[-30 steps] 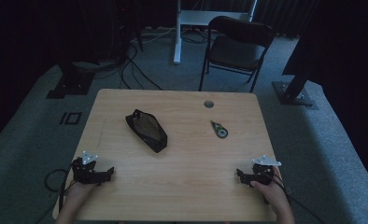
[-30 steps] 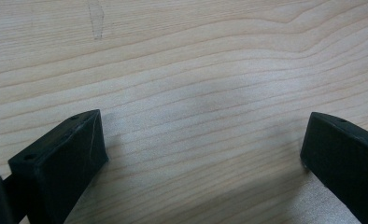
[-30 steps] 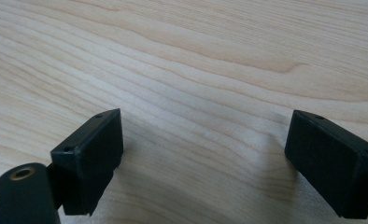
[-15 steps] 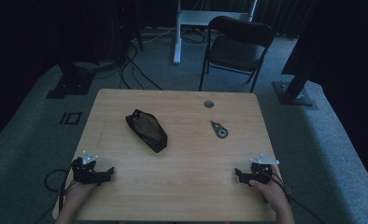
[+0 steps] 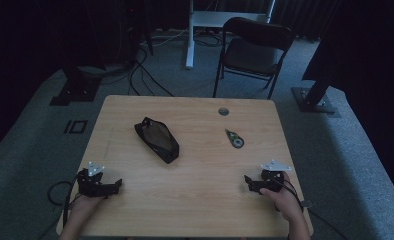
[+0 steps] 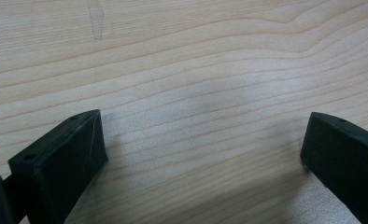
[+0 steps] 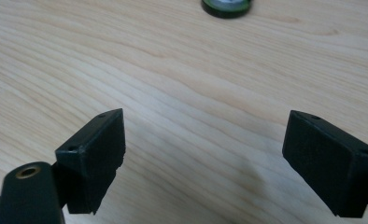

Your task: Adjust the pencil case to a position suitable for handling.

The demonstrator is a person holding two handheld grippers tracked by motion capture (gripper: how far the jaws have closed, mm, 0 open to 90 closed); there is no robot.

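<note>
While both hands are resting at the near edge, the scene is reading as follows.

Left tongs (image 5: 116, 185): sitting low at the near left corner of the tabletop (image 5: 195, 205), a hand holding them from below; in the left gripper view the tongs (image 6: 201, 149) are standing wide apart with bare wood between the jaws.

Right tongs (image 5: 247, 182): lying at the near right corner, gripped by the person's right hand (image 5: 283, 199); in the right gripper view the tongs (image 7: 203, 144) are gaping wide and gripping nothing.

Black pouch (image 5: 156, 139): lying slantwise left of the middle, well apart from both tongs.

Correction tape dispenser (image 5: 233, 138): a small green and dark thing resting right of the middle, beyond the right tongs; its round end is peeking in at the top of the right gripper view (image 7: 226, 6).

Folding chair (image 5: 255, 52): standing on the carpet beyond the far edge.
</note>
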